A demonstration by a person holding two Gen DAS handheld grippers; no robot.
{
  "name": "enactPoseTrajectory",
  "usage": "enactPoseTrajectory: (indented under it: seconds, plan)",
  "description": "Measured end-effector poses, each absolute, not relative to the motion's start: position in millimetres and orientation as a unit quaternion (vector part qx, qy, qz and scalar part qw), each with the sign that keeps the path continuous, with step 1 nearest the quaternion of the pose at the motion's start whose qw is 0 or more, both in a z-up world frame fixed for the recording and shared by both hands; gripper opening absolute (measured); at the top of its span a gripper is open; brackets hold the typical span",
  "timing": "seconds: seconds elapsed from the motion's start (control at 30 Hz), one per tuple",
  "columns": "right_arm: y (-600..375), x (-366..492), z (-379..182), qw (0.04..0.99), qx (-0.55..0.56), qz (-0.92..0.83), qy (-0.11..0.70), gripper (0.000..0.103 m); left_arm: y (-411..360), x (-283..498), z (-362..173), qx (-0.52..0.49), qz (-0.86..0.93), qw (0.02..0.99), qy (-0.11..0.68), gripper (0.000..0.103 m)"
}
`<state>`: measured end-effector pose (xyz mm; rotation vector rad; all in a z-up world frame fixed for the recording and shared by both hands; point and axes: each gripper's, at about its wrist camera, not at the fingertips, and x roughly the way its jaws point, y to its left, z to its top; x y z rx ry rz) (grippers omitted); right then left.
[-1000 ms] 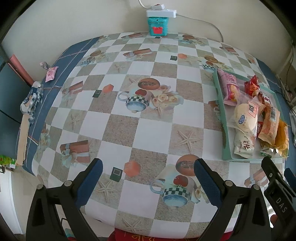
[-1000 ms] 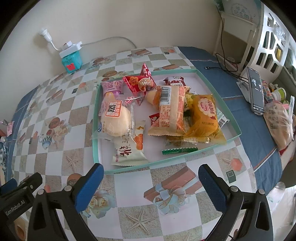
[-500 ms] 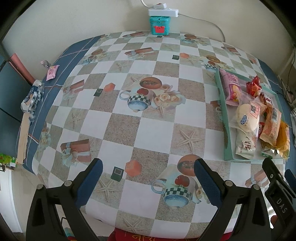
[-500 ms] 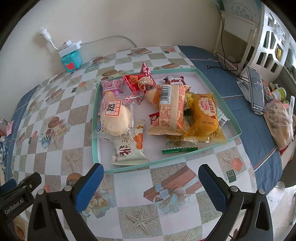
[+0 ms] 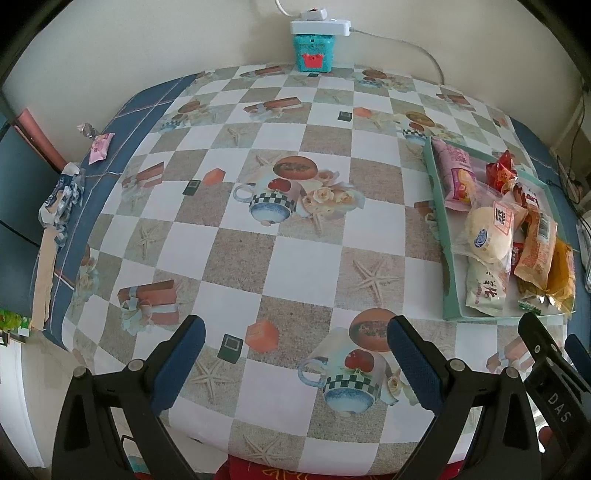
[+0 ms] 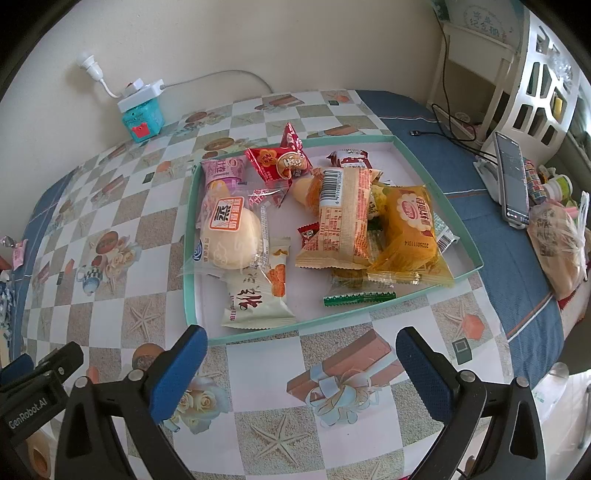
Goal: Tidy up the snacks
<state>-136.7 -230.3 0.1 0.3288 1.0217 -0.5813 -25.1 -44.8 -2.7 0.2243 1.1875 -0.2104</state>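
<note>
Checkered desk (image 5: 303, 266) carries a teal tray (image 6: 190, 258) of packaged snacks (image 6: 343, 218) near its right edge. Left tool (image 5: 295, 354) and right tool (image 6: 301, 363) both hover released, empty, at the near edge.

My left gripper (image 5: 295, 343) hangs over the near edge of the table (image 5: 303, 266), nothing between its spread fingers. My right gripper (image 6: 301, 350) sits to its right, just before the tray (image 6: 458, 225), also gaping. In the tray: round bun pack (image 6: 229, 236) at left, a flat packet (image 6: 255, 299) before it, barcode pack (image 6: 341, 218) in the middle lying partly on the biscuit pack (image 6: 410, 229) to its right, a thin strip (image 6: 358, 298) by the near rim. Power strip (image 5: 319, 26) on a small box (image 5: 314, 51) at the table's far edge. Phone (image 6: 511, 177) stands right of the tray, well apart. A small packet (image 5: 100, 147) lies at the table's far left.
</note>
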Motion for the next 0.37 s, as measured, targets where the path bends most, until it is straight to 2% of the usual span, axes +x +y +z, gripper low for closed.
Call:
enactPoseTrajectory:
  seconds: [0.37]
  plan:
    - [-230.3,-136.1,-0.9,0.82,0.154,-0.269,0.482,0.103,-43.8,-29.3,8.9,0.11,-0.1,0.838,0.526,0.099]
